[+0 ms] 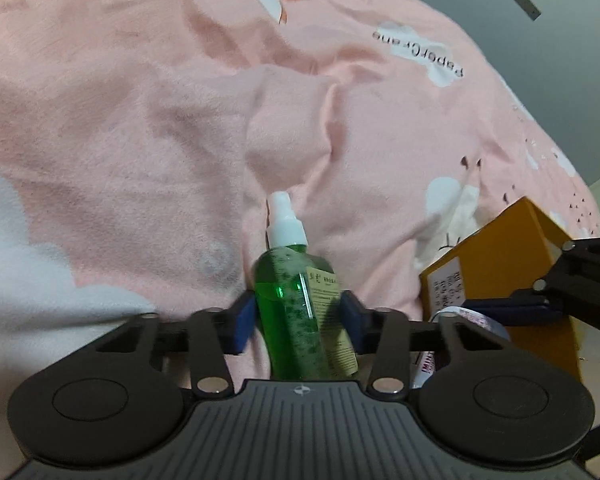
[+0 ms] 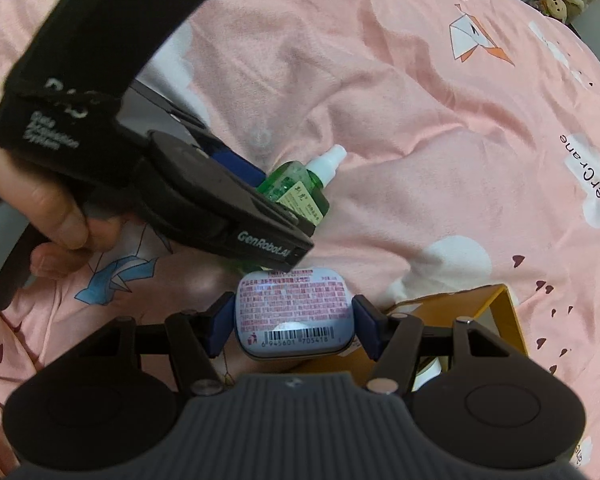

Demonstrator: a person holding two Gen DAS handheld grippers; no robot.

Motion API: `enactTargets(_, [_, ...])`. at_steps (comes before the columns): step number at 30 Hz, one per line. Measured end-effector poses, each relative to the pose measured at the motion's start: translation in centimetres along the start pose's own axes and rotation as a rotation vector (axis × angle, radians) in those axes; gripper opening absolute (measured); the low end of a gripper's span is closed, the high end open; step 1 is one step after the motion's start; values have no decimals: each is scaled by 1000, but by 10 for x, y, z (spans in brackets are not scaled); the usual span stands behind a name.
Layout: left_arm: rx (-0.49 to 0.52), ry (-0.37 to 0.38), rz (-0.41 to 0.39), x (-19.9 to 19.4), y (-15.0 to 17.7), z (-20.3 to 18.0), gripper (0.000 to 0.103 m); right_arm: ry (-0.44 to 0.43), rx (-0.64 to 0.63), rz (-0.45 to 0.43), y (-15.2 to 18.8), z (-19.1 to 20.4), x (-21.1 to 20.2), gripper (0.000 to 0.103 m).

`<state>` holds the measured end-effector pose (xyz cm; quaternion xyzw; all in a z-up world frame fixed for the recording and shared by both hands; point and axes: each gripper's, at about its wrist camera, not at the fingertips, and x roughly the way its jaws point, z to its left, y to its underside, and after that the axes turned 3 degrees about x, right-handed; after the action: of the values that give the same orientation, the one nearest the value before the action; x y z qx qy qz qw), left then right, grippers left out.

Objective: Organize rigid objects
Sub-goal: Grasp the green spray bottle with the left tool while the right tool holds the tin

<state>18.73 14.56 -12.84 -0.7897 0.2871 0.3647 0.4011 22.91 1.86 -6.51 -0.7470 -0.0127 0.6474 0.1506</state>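
The left tongs [image 1: 298,316] are angling steeply down over the pink bedspread [image 1: 140,120], clenching a green spray bottle [image 1: 300,300] — its long axis running along the fingers, white nozzle pointing away. The right tongs [image 2: 294,322] are gripping a small tin [image 2: 294,312], barcode side up, beside the yellow box [image 2: 500,312].

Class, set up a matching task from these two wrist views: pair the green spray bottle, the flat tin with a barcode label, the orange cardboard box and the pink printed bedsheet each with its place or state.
Things
1. green spray bottle with white nozzle
2. flat pale tin with barcode label
3. orange cardboard box
4. pink printed bedsheet

Places or states
A. lies under everything, wrinkled
B. clamped in the right gripper
C. clamped in the left gripper
D. held by neither gripper, resting on the bed

Pairs: 1-C, 2-B, 3-D, 4-A
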Motion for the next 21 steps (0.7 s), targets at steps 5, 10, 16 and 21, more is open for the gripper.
enactTargets(5, [-13, -15, -30, -14, 4, -2, 39, 11, 14, -19, 1, 1, -6, 62])
enactTargets(10, [73, -106, -104, -40, 16, -25, 34, 25, 15, -43, 4, 9, -9, 62])
enactTargets(16, [103, -150, -162, -72, 32, -36, 33, 68, 19, -91, 12, 19, -28, 61])
enactTargets(21, [120, -124, -219, -100, 35, -46, 33, 90, 28, -154, 23, 29, -51, 61])
